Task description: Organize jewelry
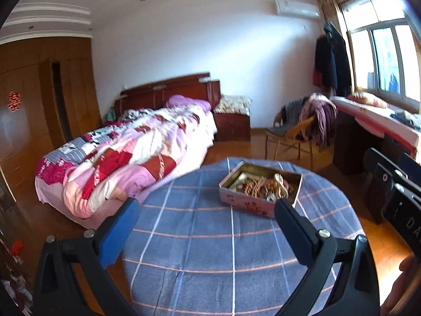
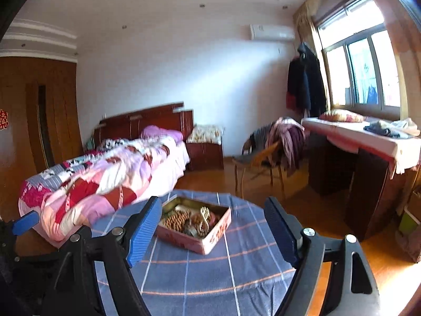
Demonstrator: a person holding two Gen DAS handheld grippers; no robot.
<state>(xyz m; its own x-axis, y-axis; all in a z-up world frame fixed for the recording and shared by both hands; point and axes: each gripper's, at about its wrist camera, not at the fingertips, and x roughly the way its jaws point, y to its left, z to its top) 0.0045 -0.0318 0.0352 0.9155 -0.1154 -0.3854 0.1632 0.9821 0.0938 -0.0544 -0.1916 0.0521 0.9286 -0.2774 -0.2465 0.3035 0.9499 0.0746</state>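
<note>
Both the left gripper (image 1: 208, 208) and the right gripper (image 2: 213, 208) are built of black plastic arms, fastened with silver round-headed screws. Ribbed blue pads (image 2: 143, 230) are seen lining the jaws. White lettering is printed on one black body.

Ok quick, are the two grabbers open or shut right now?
Left gripper: open, holding nothing.
Right gripper: open, holding nothing.

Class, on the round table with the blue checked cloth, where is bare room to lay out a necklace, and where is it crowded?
The blue checked cloth lies bare between the tin and the table's near edge, and also to the tin's left, toward the bed. It is crowded inside the tin, which is heaped with bead strings. Both hand-held grippers, left and right, hang open, holding nothing.
</note>
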